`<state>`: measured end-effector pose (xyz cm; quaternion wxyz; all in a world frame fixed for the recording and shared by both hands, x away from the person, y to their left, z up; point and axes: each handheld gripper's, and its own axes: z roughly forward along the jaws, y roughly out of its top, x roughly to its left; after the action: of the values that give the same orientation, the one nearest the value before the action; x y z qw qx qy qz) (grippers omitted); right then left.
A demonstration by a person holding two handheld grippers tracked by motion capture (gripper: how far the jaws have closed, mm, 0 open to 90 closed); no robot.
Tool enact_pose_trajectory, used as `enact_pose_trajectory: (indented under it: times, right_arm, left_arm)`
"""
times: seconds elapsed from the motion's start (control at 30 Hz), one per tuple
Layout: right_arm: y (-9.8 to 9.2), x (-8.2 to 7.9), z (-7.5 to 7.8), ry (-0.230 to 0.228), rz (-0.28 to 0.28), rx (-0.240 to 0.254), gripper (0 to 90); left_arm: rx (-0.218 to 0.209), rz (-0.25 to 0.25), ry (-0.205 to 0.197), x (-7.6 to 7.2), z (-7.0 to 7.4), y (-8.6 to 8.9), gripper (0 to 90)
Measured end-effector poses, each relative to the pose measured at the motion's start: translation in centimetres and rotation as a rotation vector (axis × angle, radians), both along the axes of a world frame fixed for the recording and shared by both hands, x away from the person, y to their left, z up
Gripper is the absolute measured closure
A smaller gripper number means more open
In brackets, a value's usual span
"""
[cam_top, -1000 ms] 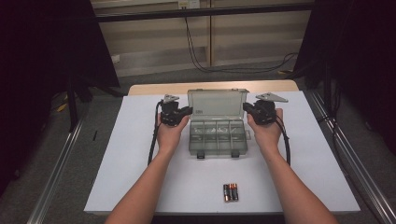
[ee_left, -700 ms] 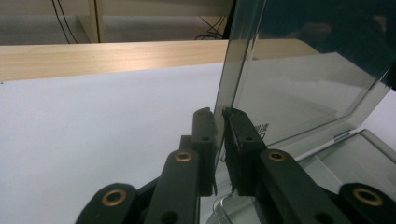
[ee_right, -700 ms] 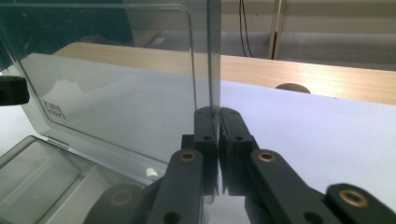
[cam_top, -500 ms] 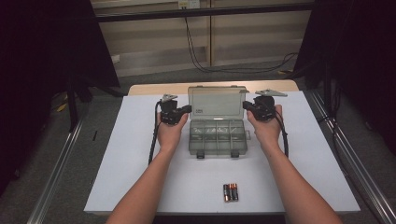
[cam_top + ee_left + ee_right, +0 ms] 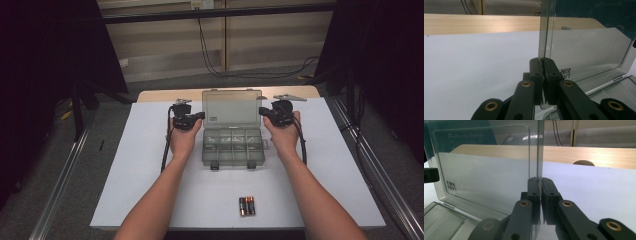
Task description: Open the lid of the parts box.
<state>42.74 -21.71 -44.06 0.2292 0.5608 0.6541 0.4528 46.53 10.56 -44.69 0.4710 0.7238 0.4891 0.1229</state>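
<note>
While upright, clear plastic lid (image 5: 231,106) | rectangular, smooth | black jaws pinch both edges

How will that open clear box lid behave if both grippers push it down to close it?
Likely stiff: the lid stands upright as a flat pane, no sag. Probably slippery: its smooth glossy edge sits between the left gripper and right gripper pads, so it may slide out. The box looks thin and light, so it could shift on the white table.
</note>
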Motion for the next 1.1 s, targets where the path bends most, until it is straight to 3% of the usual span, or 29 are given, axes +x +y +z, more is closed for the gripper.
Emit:
enact_pose_trajectory:
  times: [0.13,0.27,0.47,0.53,0.73,0.83,0.97,1.1]
  right_arm:
    - [-0.1,0.5,-0.1,0.026,-0.009,0.026,86.3]
    - [0.1,0.8,0.0,0.053,-0.031,0.016,86.8]
    - [0.0,1.5,-0.3,0.083,-0.025,0.019,87.3]
    - [0.0,1.6,-0.3,0.098,-0.025,0.017,87.5]
    - [0.2,1.9,-0.2,0.143,-0.038,0.01,87.8]
    - [0.1,2.2,-0.6,0.171,-0.041,0.017,87.9]
    - [0.3,2.4,-1.0,0.18,-0.05,0.008,88.0]
    - [0.3,2.5,-1.6,0.183,-0.044,0.003,87.9]
  left_arm:
    - [-0.005,0.004,0.029,0.5,0.0,0.1,87.0]
    - [-0.027,0.009,0.063,0.8,-0.1,0.2,87.1]
    - [-0.021,-0.004,0.088,1.2,-0.1,0.3,87.6]
    - [-0.042,0.019,0.099,1.3,-0.2,0.2,87.7]
    - [-0.06,-0.002,0.149,1.7,-0.4,0.6,88.1]
    - [-0.052,0.006,0.169,1.9,-0.4,0.5,88.2]
    - [-0.08,0.015,0.2,2.2,-0.9,0.6,88.2]
    - [-0.08,0.013,0.217,2.3,-1.2,0.7,88.4]
